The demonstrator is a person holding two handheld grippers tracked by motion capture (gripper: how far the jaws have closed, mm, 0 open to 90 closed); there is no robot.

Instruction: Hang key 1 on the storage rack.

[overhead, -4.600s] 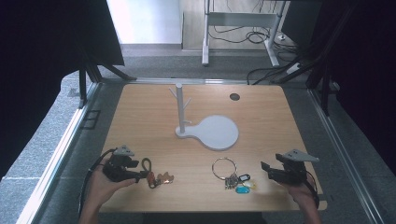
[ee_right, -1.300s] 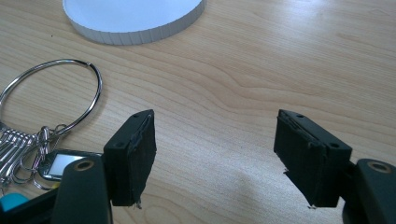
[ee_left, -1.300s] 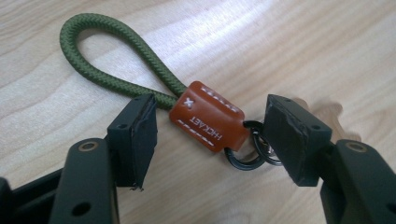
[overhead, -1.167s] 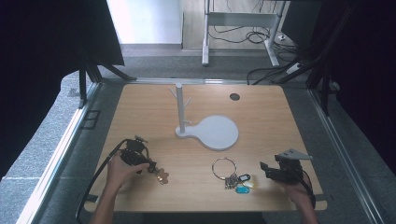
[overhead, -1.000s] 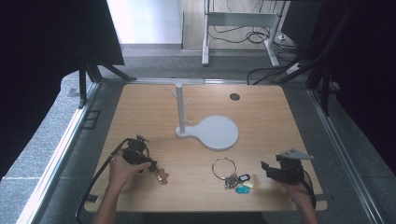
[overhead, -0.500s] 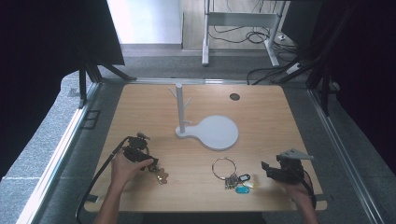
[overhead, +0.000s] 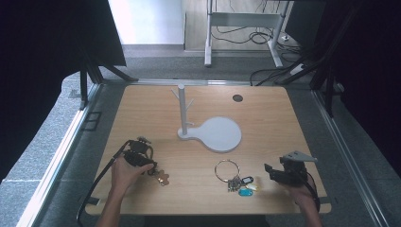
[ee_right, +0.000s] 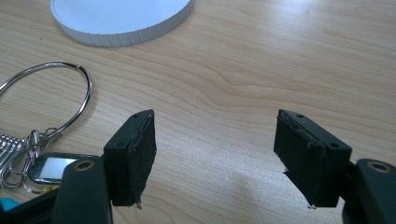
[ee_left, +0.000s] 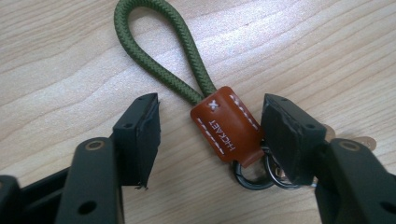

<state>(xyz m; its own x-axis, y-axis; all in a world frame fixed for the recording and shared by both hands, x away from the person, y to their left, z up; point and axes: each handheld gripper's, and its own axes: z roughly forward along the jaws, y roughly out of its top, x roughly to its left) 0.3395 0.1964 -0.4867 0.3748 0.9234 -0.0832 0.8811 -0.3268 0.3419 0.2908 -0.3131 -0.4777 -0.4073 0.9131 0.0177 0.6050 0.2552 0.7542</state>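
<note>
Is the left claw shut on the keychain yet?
Not yet, it's open. The left claw has its jaws on either side of the keychain's leather tab, with wood showing between the tab and one jaw.

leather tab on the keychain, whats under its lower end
Under the brown leather tab sit dark metal rings on the wooden table. The left gripper covers whatever hangs beyond them.

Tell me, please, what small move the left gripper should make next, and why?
Probably close: the left gripper stands open with the brown leather tab of the green cord keychain lying on the table between its jaws, ungripped.
</note>
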